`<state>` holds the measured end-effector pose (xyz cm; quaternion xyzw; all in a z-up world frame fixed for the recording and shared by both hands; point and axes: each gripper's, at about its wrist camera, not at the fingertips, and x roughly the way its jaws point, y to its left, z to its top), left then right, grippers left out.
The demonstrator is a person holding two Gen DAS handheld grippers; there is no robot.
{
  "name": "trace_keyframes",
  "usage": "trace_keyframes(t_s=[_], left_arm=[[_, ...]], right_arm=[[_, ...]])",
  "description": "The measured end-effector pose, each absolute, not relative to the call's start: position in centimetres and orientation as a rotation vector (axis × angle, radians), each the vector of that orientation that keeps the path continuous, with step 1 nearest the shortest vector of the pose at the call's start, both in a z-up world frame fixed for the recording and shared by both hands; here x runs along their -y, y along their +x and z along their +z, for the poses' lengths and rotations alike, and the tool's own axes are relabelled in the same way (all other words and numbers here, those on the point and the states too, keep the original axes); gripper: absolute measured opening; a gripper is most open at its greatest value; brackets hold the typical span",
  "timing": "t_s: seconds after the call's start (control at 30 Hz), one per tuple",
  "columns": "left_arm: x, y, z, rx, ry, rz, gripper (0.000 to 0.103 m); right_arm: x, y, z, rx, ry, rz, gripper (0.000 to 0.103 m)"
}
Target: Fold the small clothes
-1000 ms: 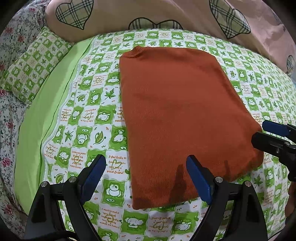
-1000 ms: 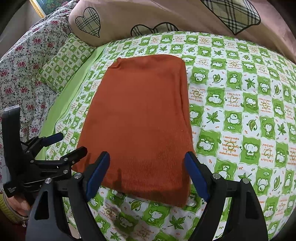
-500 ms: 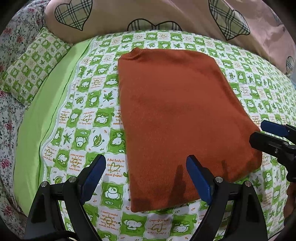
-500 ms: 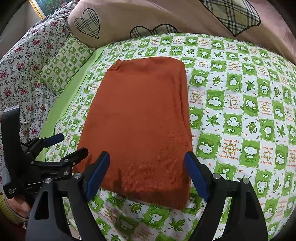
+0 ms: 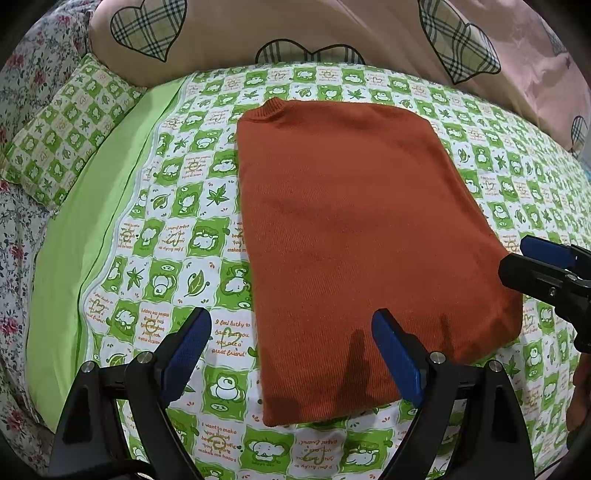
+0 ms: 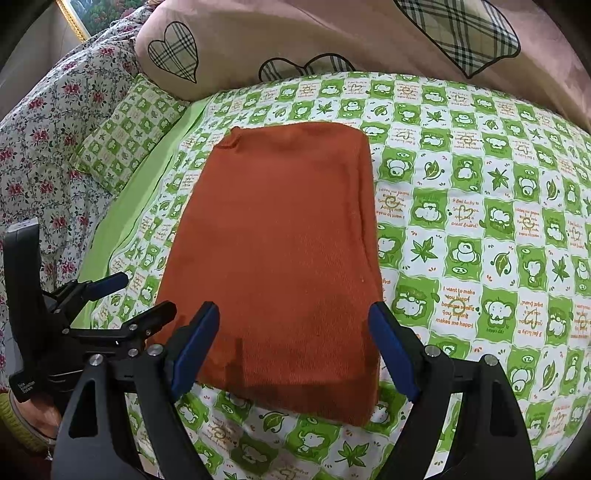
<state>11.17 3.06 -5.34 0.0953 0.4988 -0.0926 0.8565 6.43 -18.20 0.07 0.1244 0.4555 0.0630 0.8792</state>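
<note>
Both grippers hang spread and empty at the near hem of the orange sweater (image 5: 354,236), the left gripper (image 5: 291,354) over its near-left corner and the right gripper (image 6: 295,347) over the near edge. It lies folded into a flat rectangle on the green checked bedsheet (image 6: 480,229), collar far, near the heart-print duvet (image 5: 332,33). Pinching only the top layer, I judge, would peel the fold open.

A green checked bedspread (image 5: 177,258) is covering the bed. A matching pillow (image 5: 59,144) is lying beside a heart-patterned quilt (image 6: 332,33).
</note>
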Motion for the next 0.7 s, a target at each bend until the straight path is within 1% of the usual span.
trace_keyframes(t_s=[0.7], left_arm=[[-3.01, 11.52, -4.7, -1.032, 0.167, -0.201, 0.089]], right_arm=[[17.94, 6.78, -0.06, -0.945, 0.249, 0.132, 0.083]])
